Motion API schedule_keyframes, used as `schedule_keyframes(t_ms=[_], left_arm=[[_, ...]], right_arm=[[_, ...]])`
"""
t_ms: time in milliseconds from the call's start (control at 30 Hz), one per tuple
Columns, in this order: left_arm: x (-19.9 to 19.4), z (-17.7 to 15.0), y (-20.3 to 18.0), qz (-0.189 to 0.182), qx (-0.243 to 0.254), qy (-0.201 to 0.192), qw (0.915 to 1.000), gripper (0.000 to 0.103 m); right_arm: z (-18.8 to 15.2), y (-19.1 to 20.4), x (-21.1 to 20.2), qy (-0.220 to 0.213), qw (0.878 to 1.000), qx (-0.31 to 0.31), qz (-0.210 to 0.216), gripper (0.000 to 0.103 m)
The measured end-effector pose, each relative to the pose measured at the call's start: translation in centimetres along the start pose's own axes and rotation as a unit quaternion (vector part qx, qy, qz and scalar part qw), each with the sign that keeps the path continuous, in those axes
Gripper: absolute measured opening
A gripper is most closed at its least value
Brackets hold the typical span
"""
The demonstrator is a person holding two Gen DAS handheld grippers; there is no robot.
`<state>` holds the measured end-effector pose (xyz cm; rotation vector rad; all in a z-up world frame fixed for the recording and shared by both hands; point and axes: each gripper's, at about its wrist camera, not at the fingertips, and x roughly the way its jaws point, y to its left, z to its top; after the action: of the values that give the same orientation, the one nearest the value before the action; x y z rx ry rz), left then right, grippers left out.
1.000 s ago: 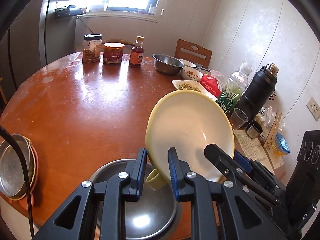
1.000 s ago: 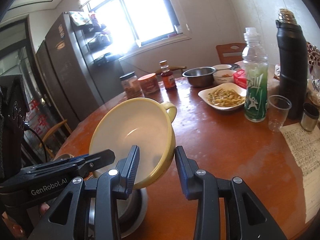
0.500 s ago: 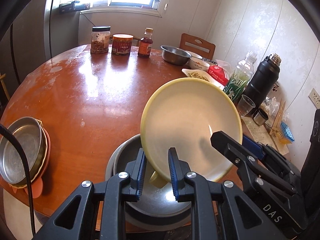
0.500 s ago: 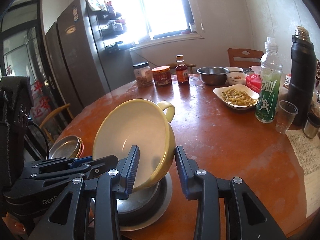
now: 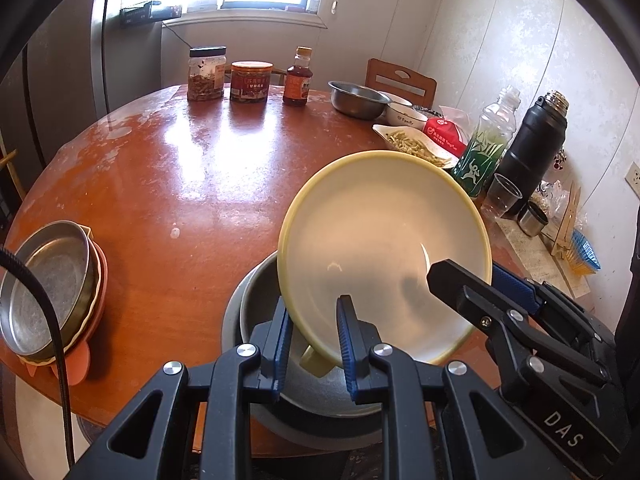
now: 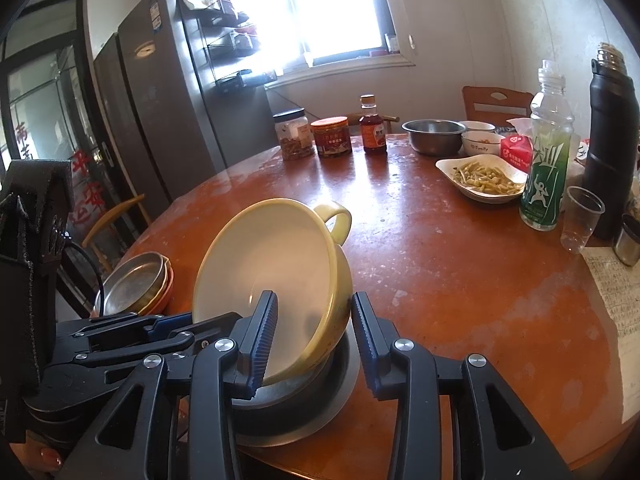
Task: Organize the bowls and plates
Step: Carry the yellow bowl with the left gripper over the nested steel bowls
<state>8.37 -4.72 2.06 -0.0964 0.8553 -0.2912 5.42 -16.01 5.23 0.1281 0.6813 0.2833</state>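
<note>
Yellow bowl (image 5: 384, 256): L claw (image 5: 311, 338) clamps rim; R claw (image 6: 316, 328) straddles it, loosening.

Tilted yellow bowl (image 5: 384, 248) over steel bowl (image 5: 256, 300)

1. The left gripper (image 5: 311, 344) is black moulded plastic; each finger bears a ribbed blue pad and a round silver screw at its joint.
2. A black cable (image 5: 52, 328) runs along the 9 o'clock edge of the left wrist view.
3. The right gripper (image 6: 314, 334) has the same black frame, with triangular cut-outs, silver screws and ribbed blue pads (image 6: 262, 338).
4. White "DAS" lettering (image 5: 562, 428) marks its body, at 4 o'clock in the left wrist view.
</note>
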Motion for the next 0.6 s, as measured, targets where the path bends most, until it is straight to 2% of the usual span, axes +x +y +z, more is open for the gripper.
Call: schedule_keyframes(t_ms=[367, 600], left_arm=[[0.2, -0.8, -0.3, 0.02, 0.016, 0.008, 0.9996, 0.024], [0.1, -1.1, -0.5, 0.028, 0.028, 0.009, 0.9992, 0.032]], right_arm=[[-0.3, 0.1, 0.3, 0.008, 1.0, 0.004, 0.015, 0.042], [-0.3, 0.1, 0.8, 0.015, 0.999, 0.01, 0.027, 0.042]])
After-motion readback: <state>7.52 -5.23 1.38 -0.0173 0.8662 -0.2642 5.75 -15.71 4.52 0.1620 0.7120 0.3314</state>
